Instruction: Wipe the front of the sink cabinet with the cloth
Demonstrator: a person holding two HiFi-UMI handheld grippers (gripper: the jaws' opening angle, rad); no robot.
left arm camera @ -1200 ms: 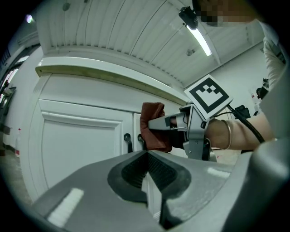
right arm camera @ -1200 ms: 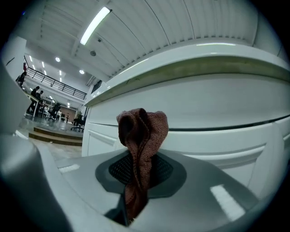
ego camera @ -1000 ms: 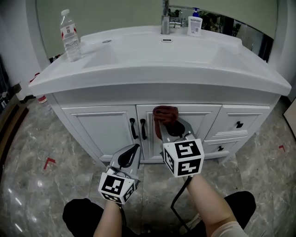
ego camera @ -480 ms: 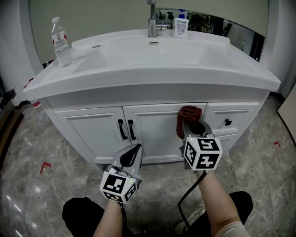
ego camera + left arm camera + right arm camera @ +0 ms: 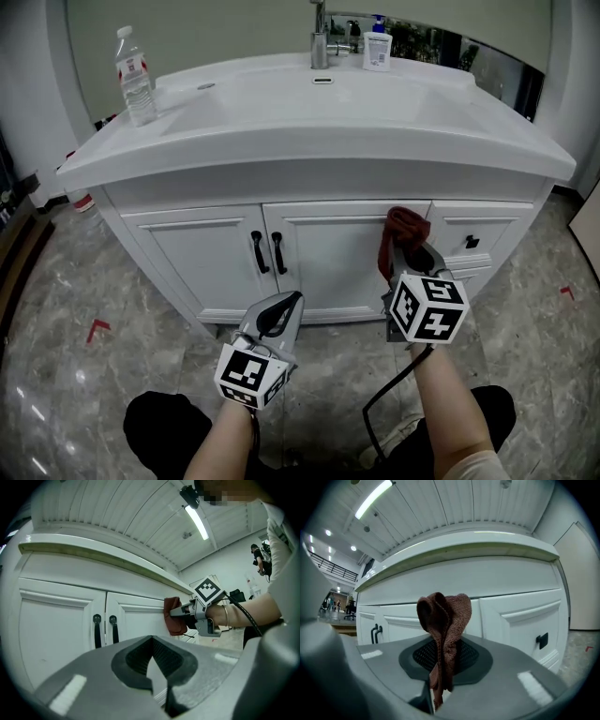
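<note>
Dark red cloth, bunched into a folded lump, right of centre in the head view, up at the top right corner of the right-hand door of the sink cabinet. Pinched between the jaws of the right gripper, jaws closed tight on the lower folds. In the right gripper view, cloth standing up from the right gripper at mid-frame, a thin tail hanging down through the gap below. In the left gripper view, cloth lying against the white door face, with the right gripper reaching in from the right of the frame.

Just right of the cloth, a drawer front with a small black knob. Left of it, at the middle of the cabinet, two black door handles side by side.

Lower centre of the head view: left gripper, well off the cabinet front, pointed toward the doors. Jaws closed together, pads meeting at the tips, nothing between them, as seen in the left gripper view.

Above, across the upper frame, white sink top. Faucet at top centre, a soap bottle just beside it, a clear water bottle upright at upper left.

Below, grey marbled floor, with a red tape mark at lower left.
</note>
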